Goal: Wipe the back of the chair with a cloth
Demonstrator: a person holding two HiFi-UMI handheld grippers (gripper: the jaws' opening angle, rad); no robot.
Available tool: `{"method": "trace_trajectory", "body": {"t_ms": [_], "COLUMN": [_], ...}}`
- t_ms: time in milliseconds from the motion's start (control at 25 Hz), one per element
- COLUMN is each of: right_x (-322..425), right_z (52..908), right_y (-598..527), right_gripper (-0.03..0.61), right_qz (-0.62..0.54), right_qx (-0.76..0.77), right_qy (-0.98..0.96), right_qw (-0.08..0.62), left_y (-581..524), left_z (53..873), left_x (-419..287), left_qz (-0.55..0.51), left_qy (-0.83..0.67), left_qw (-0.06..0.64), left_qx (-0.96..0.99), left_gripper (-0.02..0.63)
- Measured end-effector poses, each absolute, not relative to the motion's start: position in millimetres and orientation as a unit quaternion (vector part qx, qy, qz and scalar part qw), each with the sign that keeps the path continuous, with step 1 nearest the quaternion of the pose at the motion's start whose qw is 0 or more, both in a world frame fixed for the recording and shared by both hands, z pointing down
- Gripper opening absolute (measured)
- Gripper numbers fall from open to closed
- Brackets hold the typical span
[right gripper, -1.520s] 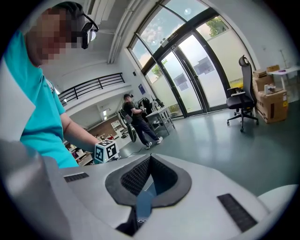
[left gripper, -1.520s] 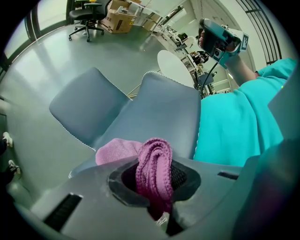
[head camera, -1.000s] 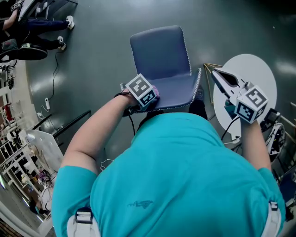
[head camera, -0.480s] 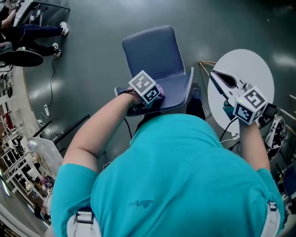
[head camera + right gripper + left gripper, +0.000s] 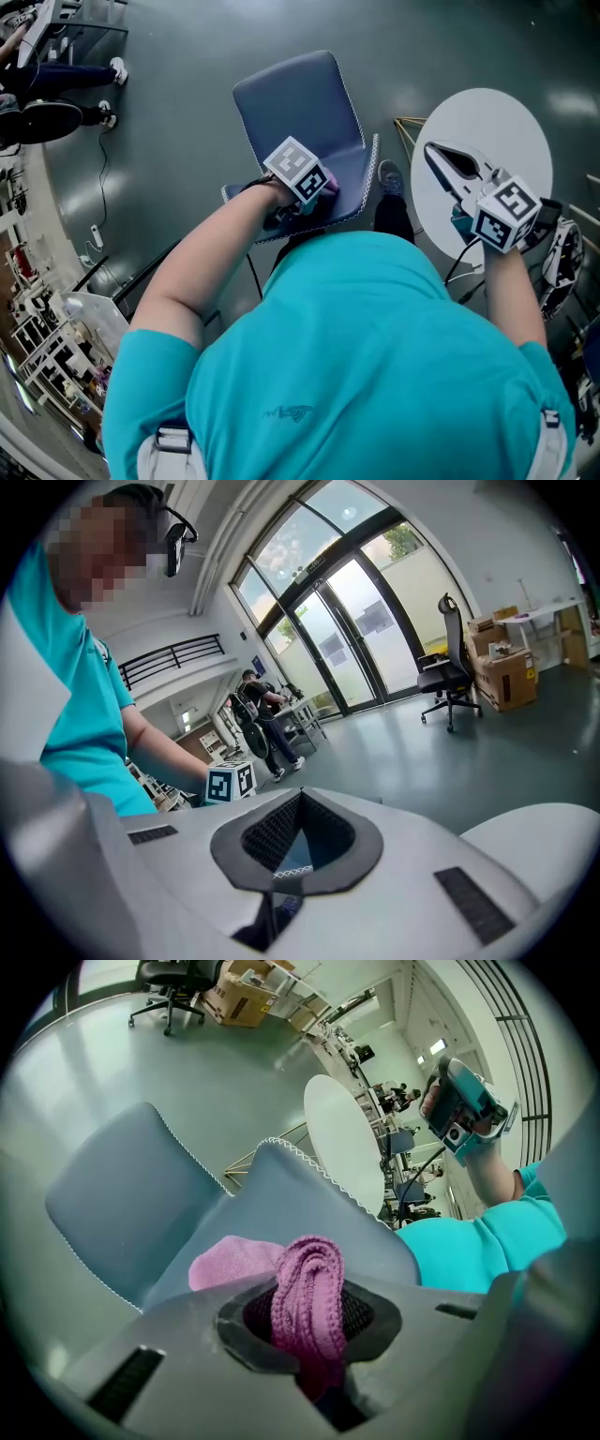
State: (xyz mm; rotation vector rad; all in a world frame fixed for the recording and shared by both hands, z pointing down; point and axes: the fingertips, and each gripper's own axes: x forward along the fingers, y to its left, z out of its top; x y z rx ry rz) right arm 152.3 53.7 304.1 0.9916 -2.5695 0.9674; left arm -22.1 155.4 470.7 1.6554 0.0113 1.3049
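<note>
A blue chair (image 5: 298, 103) with white stitched edges stands in front of me; its backrest (image 5: 352, 183) is nearest to me. In the left gripper view the backrest (image 5: 309, 1208) rises just beyond the jaws and the seat (image 5: 122, 1194) lies to the left. My left gripper (image 5: 314, 194) is shut on a pink cloth (image 5: 307, 1293), which is bunched between the jaws, and a flap of the cloth (image 5: 230, 1260) lies against the backrest. My right gripper (image 5: 448, 165) hangs shut and holds nothing, over a round white table (image 5: 497, 131).
The white table (image 5: 342, 1138) stands close to the chair's right side. Cables and a bag (image 5: 561, 253) lie at the far right. People sit at the far upper left (image 5: 56, 75), and shelving (image 5: 37, 356) lines the left edge. An office chair (image 5: 450, 682) and boxes stand far off.
My left gripper has slid the cloth to the right along the top of the backrest. The right gripper has stayed over the table.
</note>
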Motion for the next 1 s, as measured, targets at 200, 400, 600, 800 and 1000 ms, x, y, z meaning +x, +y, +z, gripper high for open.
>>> {"method": "trace_trajectory", "body": {"t_ms": [200, 400, 600, 800, 1000], "right_x": [163, 175, 187, 195, 203], "right_z": [305, 310, 317, 323, 328], "right_y": [54, 54, 56, 57, 59], "right_gripper": [-0.008, -0.008, -0.008, -0.008, -0.008], "right_qz": [0.334, 0.338, 0.344, 0.348, 0.353], "right_qx": [0.346, 0.356, 0.363, 0.37, 0.373], "right_qy": [-0.87, -0.865, -0.859, -0.855, -0.851], "right_qw": [0.11, 0.108, 0.107, 0.105, 0.107], "left_y": [149, 141, 130, 117, 103], "left_z": [467, 475, 489, 503, 513], "left_x": [-1, 12, 27, 38, 52], "left_qz": [0.527, 0.523, 0.504, 0.47, 0.43], "left_qy": [0.009, 0.011, -0.006, -0.028, -0.048], "left_qw": [0.509, 0.519, 0.54, 0.579, 0.616], "left_qx": [0.681, 0.676, 0.674, 0.666, 0.659], "left_gripper": [0.058, 0.058, 0.058, 0.058, 0.058]}}
